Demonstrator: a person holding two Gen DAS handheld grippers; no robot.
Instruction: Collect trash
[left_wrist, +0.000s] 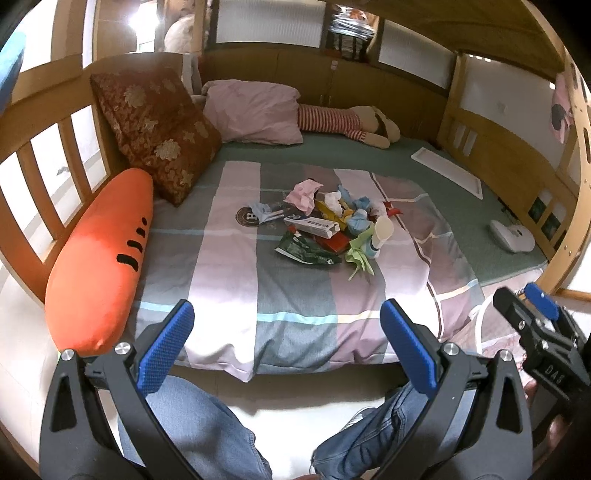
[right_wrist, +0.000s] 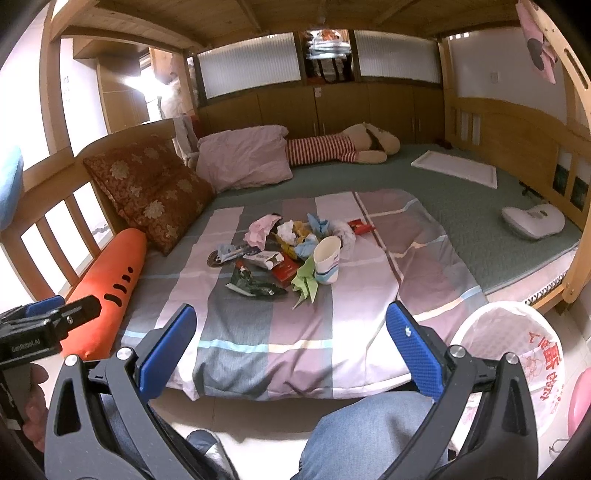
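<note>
A lower bunk bed (left_wrist: 509, 184) with a pale wooden frame fills both views. Across it lies a soft quilt (left_wrist: 295, 288) in wide stripes of lilac, grey-green and white. In the middle of the quilt sits a loose pile of trash (left_wrist: 325, 225): crumpled pink and blue tissue, a long white cardboard carton, a shiny dark green foil wrapper, folded lime-green paper and a flat red packet. A white paper cup (right_wrist: 327, 260) stands tilted at the pile's right edge.

Along the slatted left rail lie a plush orange carrot pillow (left_wrist: 103, 258) with stitched black marks and a brown brocade cushion (left_wrist: 159, 129) with pale flowers. Behind them are a wrinkled pink pillow (left_wrist: 255, 110) and a striped stuffed doll (left_wrist: 347, 122).

The left gripper (left_wrist: 288, 347) and the right gripper (right_wrist: 291, 347) hover near the foot of the bed, well short of the pile. Each has jaws spread wide apart and nothing between its ribbed blue pads. Denim-clad knees show below them. A round white mesh basket (right_wrist: 517, 354) with red lettering stands on the floor beside the bed, just right of the right gripper.
</note>
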